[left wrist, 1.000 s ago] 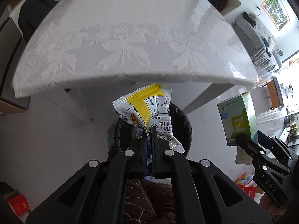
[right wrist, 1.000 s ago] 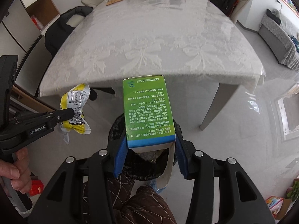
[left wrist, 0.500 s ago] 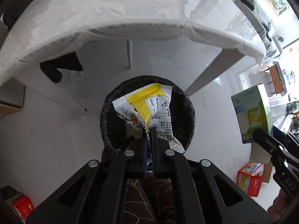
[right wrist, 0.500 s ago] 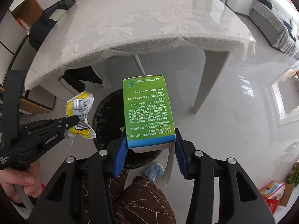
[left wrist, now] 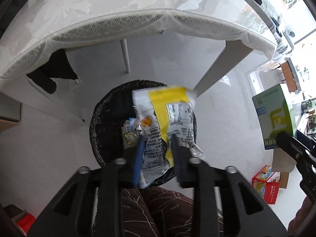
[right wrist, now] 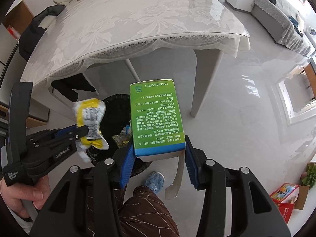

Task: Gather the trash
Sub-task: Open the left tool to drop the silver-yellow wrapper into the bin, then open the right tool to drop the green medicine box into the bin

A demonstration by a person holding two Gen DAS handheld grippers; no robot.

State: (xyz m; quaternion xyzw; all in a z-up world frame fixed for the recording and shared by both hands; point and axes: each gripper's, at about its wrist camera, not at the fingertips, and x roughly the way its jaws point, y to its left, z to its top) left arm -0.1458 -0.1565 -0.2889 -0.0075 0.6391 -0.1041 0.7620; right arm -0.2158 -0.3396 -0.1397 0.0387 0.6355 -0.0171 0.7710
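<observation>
Over the black-lined trash bin (left wrist: 102,118), between my left gripper (left wrist: 157,138)'s fingers, sits the yellow-and-white snack wrapper (left wrist: 165,118), and those jaws have just been opening, so the wrapper hangs loose in the gap, the pads no longer pinching it. My right gripper (right wrist: 159,152) is clamped on the green carton (right wrist: 156,116), its blue pads pressed against both sides at the carton's near end. That carton points out past the bin's rim, with the white-clothed table (right wrist: 138,19) beyond.
</observation>
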